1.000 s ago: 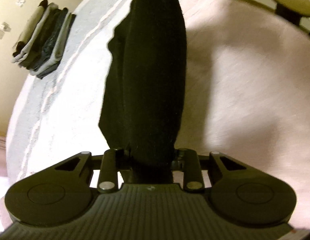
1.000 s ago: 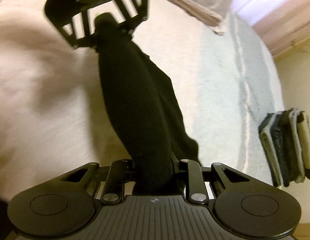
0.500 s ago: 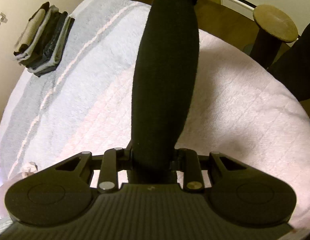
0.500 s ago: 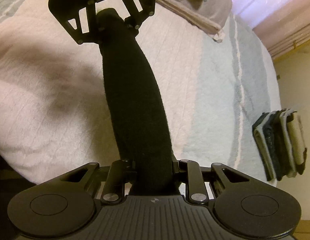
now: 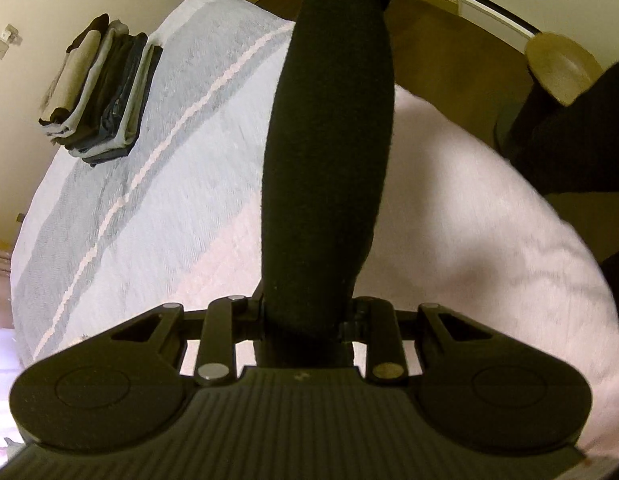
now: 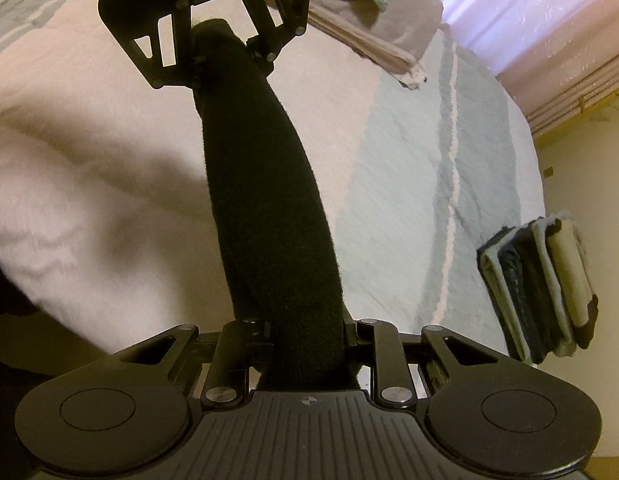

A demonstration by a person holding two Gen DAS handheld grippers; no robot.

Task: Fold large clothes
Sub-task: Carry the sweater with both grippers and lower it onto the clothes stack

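Both my tongs, left (image 5: pixel 305 316) and right (image 6: pixel 309 344), pinch the black garment (image 5: pixel 329 152) (soft, light, fuzzy) at its ends; I would grip edges.

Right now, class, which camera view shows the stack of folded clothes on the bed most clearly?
The left wrist view. There the stack of folded clothes lies whole on the striped bedspread, its layers distinct. The right wrist view shows the same stack whole too, but out by the frame's right edge, more warped by the fisheye.
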